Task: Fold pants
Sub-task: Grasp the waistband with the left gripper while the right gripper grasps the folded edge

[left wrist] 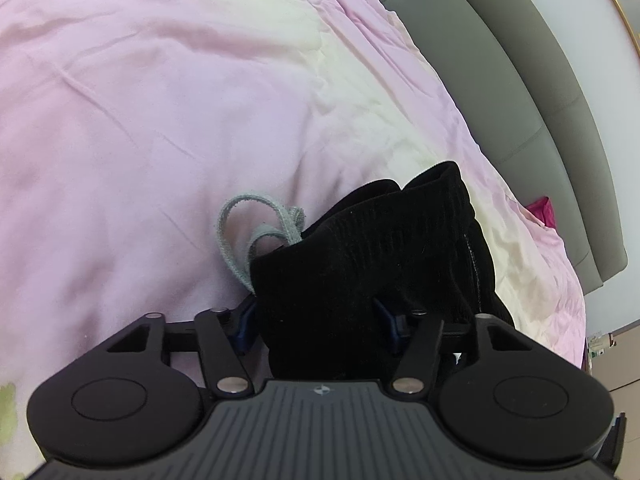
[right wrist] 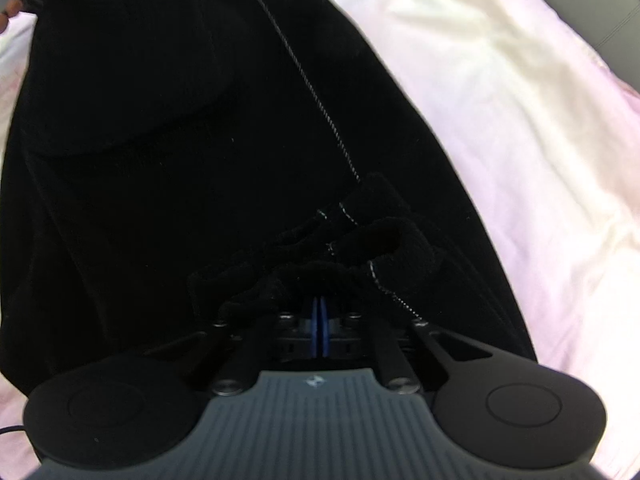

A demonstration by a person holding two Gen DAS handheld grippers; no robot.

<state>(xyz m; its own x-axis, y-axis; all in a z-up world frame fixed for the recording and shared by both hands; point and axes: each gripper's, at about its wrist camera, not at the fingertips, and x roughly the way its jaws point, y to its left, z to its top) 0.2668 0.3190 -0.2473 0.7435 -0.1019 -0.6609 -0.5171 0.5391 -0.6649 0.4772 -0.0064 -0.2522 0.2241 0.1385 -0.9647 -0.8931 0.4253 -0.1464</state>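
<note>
The black pants (right wrist: pixel 168 152) lie spread on a pink bed sheet (right wrist: pixel 520 120), with a white label at the far end. My right gripper (right wrist: pixel 319 312) is shut on the bunched black leg cuffs (right wrist: pixel 360 240) of the pants, blue pads pressed together. In the left wrist view, the pants' waistband (left wrist: pixel 380 248) with a grey drawstring (left wrist: pixel 256 232) sits between the wide-apart fingers of my left gripper (left wrist: pixel 316 320). The blue pads (left wrist: pixel 386 322) stand at either side of the cloth and do not pinch it.
The pink and cream sheet (left wrist: pixel 160 100) covers the bed. A grey padded headboard (left wrist: pixel 540 100) runs along the right. A magenta item (left wrist: pixel 542 210) lies at the bed's edge by the headboard.
</note>
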